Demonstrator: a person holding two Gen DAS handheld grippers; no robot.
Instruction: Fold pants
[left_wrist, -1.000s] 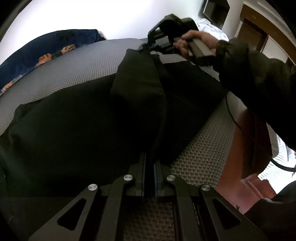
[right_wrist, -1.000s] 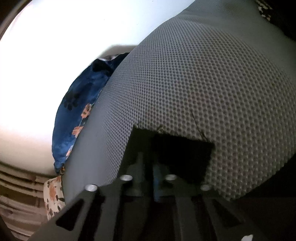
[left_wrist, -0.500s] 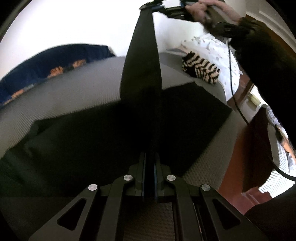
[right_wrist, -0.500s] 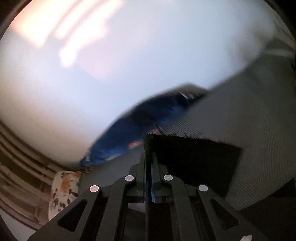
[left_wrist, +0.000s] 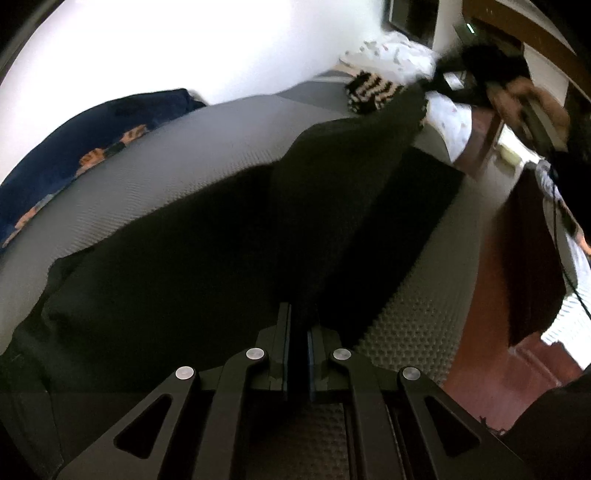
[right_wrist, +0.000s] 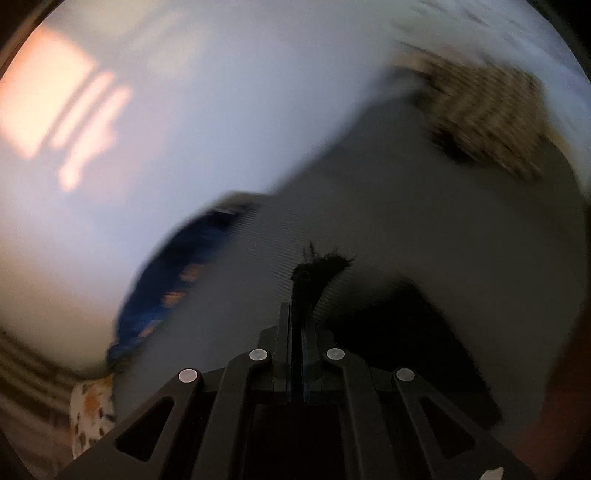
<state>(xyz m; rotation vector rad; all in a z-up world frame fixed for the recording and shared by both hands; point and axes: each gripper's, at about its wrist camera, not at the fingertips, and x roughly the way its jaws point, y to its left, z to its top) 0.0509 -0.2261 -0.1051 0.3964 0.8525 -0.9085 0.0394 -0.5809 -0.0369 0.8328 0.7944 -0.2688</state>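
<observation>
- So, left wrist view: left gripper (left_wrist: 298, 328) clamped tight on a fold of the black pants (left_wrist: 207, 258), pinched right between the two fingers.
- Pants spread over the grey mat (left_wrist: 207, 136), one strip lifted and stretched up toward the far right.
- Up there, right gripper (left_wrist: 448, 83) blurry in a hand (left_wrist: 532, 103), gripping the other end of that strip.
- Striped cloth (left_wrist: 369, 94) and white bedding (left_wrist: 399, 55) at the far edge, blue blanket (left_wrist: 74, 147) off to the left.
- Right wrist view, pretty smeared: right gripper (right_wrist: 297, 317) closed on a frayed bit of the pants (right_wrist: 321, 269) sticking up past the fingertips.
- Rest of the pants lying dark on the mat (right_wrist: 424, 229) to the lower right.
- Blue blanket (right_wrist: 173, 280) on the left, striped cloth (right_wrist: 484, 114) top right.
</observation>
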